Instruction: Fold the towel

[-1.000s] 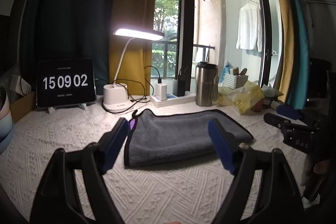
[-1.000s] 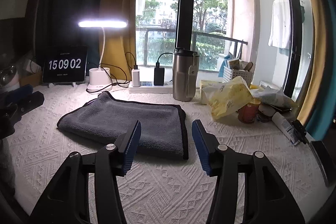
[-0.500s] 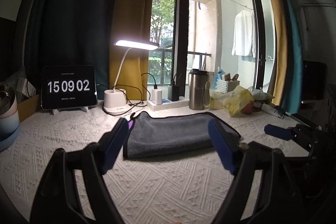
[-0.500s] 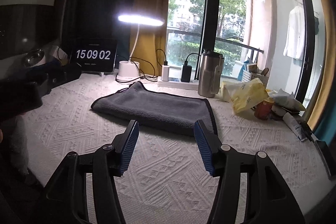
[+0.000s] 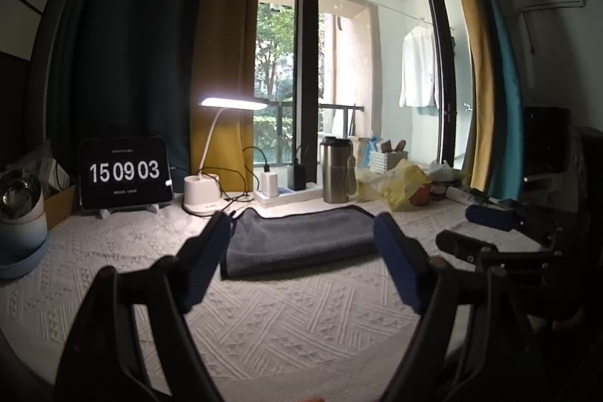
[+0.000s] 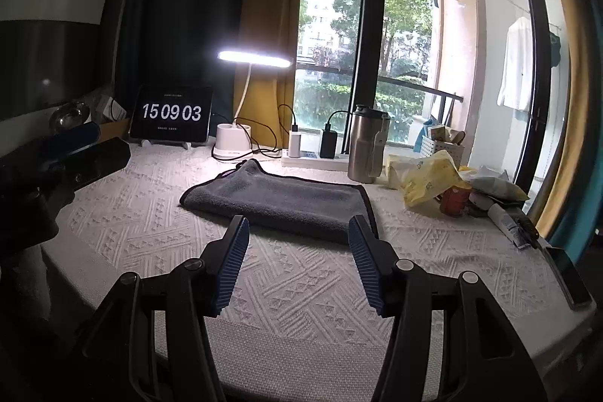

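A grey towel (image 5: 301, 236) with a dark edge lies folded flat on the white textured table cover (image 5: 264, 319); it also shows in the right wrist view (image 6: 279, 202). My left gripper (image 5: 301, 251) is open and empty, held back from the towel's near edge. My right gripper (image 6: 297, 251) is open and empty, also short of the towel. The right gripper shows at the right of the left wrist view (image 5: 490, 232), and the left gripper at the left of the right wrist view (image 6: 75, 149).
At the back stand a tablet clock (image 5: 122, 172), a lit desk lamp (image 5: 203, 191), a power strip with chargers (image 5: 286, 187), a steel tumbler (image 5: 335, 172) and yellow bags with clutter (image 5: 395, 183). A pale round container (image 5: 19, 225) sits far left. A phone (image 6: 569, 274) lies near the right edge.
Both grippers have pulled back and up from the towel, which now looks smaller and farther. The towel has not moved. Both stay open.
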`<move>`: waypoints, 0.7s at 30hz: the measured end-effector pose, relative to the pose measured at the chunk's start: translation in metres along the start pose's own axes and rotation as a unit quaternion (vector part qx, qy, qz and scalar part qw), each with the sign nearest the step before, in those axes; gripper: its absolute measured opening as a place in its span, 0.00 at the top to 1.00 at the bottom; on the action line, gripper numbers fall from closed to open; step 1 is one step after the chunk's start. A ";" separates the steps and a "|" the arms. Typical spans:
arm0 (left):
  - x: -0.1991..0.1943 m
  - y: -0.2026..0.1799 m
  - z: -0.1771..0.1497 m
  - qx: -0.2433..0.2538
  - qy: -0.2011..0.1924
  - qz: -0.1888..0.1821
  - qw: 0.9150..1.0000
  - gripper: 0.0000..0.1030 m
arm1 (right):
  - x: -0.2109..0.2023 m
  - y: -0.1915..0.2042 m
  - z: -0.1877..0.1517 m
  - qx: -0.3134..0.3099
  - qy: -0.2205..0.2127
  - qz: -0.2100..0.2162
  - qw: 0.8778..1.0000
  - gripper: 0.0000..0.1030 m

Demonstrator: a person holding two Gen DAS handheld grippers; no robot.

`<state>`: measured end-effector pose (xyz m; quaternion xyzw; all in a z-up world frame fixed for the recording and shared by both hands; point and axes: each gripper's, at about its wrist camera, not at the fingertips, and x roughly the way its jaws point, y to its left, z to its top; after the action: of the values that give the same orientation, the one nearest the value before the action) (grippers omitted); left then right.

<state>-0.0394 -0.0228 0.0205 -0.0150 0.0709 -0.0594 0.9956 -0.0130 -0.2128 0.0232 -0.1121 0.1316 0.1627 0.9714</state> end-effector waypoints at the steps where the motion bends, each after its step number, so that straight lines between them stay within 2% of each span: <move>1: 0.000 0.000 0.000 -0.001 0.001 0.001 1.000 0.23 | -0.003 0.000 0.000 0.000 -0.002 -0.003 1.000 0.44; 9: 0.000 -0.004 0.010 0.004 -0.012 0.011 1.000 0.23 | -0.016 -0.005 0.008 0.000 -0.030 -0.028 0.999 0.44; 21: 0.004 -0.009 0.018 0.010 -0.013 0.009 1.000 0.23 | -0.020 -0.007 0.012 0.007 -0.040 -0.014 0.999 0.43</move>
<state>-0.0343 -0.0318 0.0382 -0.0047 0.0580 -0.0513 0.9970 -0.0261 -0.2221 0.0412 -0.1007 0.0924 0.1529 0.9787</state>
